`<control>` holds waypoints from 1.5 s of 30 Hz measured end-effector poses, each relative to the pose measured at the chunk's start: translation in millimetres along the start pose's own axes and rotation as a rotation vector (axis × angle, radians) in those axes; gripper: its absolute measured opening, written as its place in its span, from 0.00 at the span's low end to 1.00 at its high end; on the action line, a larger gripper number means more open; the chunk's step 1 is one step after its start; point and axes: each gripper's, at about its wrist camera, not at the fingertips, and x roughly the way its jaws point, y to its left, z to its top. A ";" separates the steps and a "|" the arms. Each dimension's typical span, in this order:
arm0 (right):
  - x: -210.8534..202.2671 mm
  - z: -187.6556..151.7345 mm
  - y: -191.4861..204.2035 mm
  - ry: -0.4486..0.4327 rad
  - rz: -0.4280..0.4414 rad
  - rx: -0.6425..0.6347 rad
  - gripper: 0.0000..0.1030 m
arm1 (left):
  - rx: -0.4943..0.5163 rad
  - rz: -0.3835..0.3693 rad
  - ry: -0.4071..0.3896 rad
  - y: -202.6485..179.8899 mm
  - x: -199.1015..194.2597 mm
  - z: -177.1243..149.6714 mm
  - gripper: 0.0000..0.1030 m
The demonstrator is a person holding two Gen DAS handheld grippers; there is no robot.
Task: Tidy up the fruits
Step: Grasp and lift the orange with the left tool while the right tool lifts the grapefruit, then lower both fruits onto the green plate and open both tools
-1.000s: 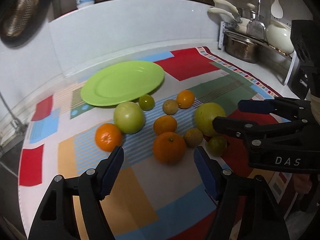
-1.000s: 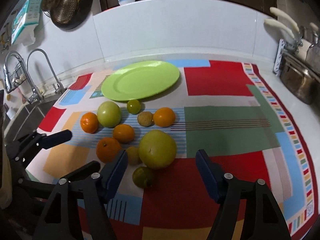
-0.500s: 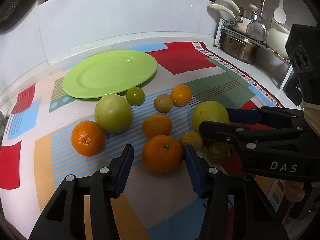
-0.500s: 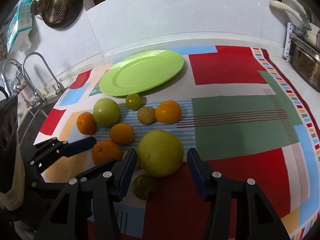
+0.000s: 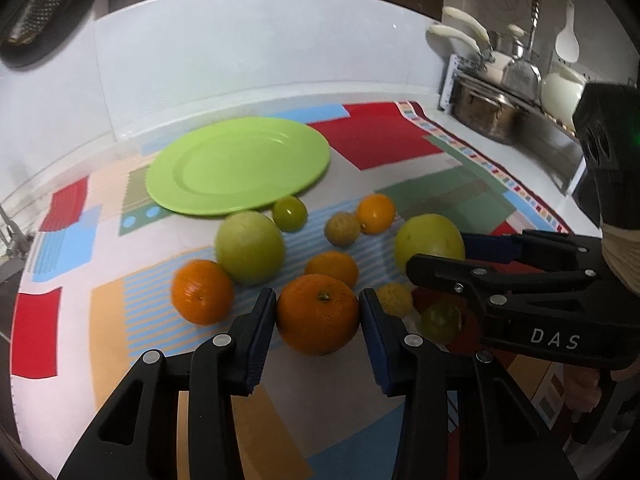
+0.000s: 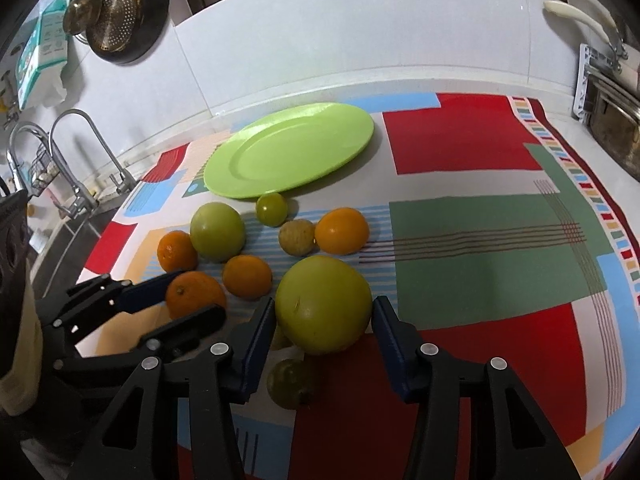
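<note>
Several fruits lie on a patchwork cloth in front of an empty green plate (image 5: 240,164) (image 6: 292,152). My left gripper (image 5: 318,316) has its blue pads on both sides of a large orange (image 5: 318,314) (image 6: 194,294), touching or nearly touching it on the cloth. My right gripper (image 6: 322,320) has its pads close on both sides of a big yellow-green fruit (image 6: 322,304) (image 5: 430,240), also resting on the cloth. Other oranges, a green apple (image 5: 250,246) and small green and yellow fruits lie between the grippers and the plate.
A small green fruit (image 6: 290,382) lies just under the right gripper. A sink with taps (image 6: 76,160) is at the left. A dish rack with pots (image 5: 500,96) stands at the right. A white tiled wall runs behind the plate.
Both grippers moved forward and down onto the fruit and narrowed: the left around the large orange, the right around the big yellow-green fruit. The fruits have not moved.
</note>
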 end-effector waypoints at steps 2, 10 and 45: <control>-3.3 3.3 1.0 -0.012 -0.001 -0.003 0.49 | -0.002 0.014 -0.015 1.5 -4.7 4.1 0.41; -11.4 31.5 10.2 -0.077 0.005 -0.049 0.49 | 0.014 0.071 -0.098 15.1 -17.4 37.3 0.41; 134.1 149.4 12.6 0.053 -0.003 -0.260 0.49 | 0.071 0.040 0.111 102.6 126.4 114.2 0.45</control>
